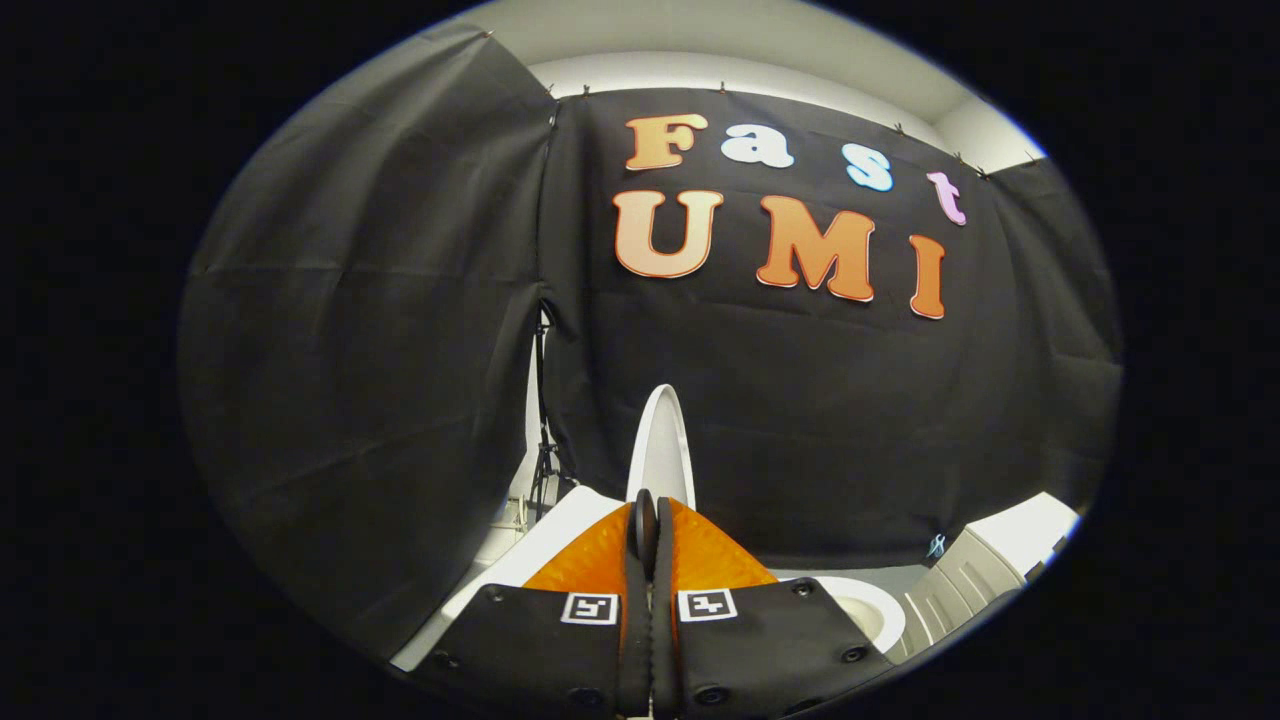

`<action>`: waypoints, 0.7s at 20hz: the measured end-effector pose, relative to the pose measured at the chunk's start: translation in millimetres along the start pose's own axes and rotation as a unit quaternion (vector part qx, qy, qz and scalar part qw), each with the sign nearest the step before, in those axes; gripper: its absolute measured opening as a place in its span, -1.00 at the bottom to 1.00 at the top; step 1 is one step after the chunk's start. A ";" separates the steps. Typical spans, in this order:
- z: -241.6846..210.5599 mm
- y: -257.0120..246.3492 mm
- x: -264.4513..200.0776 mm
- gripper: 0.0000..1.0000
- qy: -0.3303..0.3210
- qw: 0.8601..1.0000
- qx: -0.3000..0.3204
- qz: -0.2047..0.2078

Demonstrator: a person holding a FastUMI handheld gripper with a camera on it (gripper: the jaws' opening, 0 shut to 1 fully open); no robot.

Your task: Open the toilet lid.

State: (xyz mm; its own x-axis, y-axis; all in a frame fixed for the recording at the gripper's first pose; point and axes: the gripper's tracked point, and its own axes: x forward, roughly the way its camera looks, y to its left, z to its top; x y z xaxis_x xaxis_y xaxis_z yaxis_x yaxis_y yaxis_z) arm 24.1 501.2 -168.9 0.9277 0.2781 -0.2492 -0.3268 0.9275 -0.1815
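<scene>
Toilet lid (660, 440) stood edge-on just beyond the fingertips, a thin white blade rising nearly upright, its long axis running up and away along the line of the fingers. The gripper (645, 520) had its two orange fingers pressed together, and the lid's lower edge appeared to sit pinched between the black pads (640, 525), though the contact itself was hard to make out. Below and to the right lay the open toilet bowl (868, 605). Judging by its steep angle, the lid looked close to fully raised.
</scene>
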 end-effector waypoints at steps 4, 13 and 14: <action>2.1 2.4 -3.7 -0.53 0.003 1.000 0.018 0.024; 79.2 -34.1 -33.4 1.00 -0.080 0.995 0.050 0.032; 83.5 -40.5 -38.2 1.00 -0.083 0.994 0.058 0.029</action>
State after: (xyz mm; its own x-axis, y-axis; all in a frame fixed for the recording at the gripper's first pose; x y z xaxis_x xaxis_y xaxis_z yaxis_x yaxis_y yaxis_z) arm 17.1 473.8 -72.5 0.9278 0.3610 -0.0943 -0.3671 0.9284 -0.0574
